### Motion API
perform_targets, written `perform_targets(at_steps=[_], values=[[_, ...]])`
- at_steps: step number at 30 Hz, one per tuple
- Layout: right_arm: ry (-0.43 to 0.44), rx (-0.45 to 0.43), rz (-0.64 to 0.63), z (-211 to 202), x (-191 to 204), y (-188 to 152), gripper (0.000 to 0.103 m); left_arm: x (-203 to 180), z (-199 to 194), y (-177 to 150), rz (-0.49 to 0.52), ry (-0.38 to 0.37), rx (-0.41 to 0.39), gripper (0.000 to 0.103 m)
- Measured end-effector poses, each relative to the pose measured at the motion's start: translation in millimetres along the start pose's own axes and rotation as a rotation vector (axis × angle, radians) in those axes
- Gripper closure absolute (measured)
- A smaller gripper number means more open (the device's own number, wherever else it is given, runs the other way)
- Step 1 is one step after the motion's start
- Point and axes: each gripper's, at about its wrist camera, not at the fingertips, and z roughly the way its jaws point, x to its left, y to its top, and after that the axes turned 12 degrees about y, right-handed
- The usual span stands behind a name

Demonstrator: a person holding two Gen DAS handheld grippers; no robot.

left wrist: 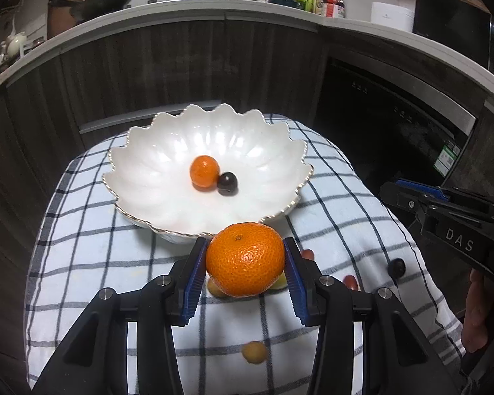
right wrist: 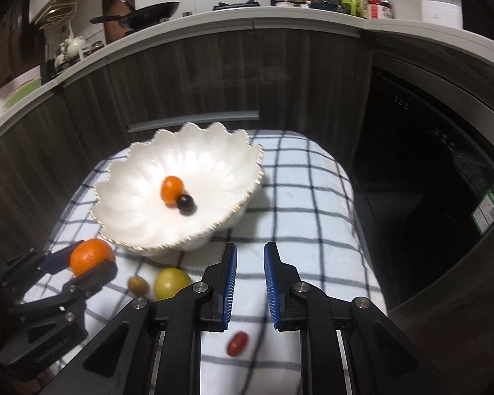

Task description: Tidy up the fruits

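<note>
My left gripper is shut on a large mandarin and holds it above the checked cloth, just in front of the white scalloped bowl. The bowl holds a small orange and a dark grape. In the right wrist view the held mandarin sits at the bowl's near left rim. My right gripper is open and empty above the cloth, right of the bowl. A red grape tomato lies below it.
On the cloth lie a yellow lemon, a brown kiwi-like fruit, a small yellow fruit, a dark grape and red tomatoes. Dark cabinets and a dishwasher stand behind the table edge.
</note>
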Motion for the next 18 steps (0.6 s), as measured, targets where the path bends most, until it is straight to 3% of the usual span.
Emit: perform_targets(at_steps=[6,10,18], values=[[-0.05,0.043,0.027,-2,-18,-22,0.083,-16,2,-10,0.041,-0.013,0.013,0.058],[-0.059,0.067,0.053,0,-28,-34,0.062,-25,5,-18,0.066,-0.02,0.026,0.058],[-0.076,0.096,0.089,0,-38,-60,0.059,-38,11,-32,0.108,-0.028,0.049,0.058]])
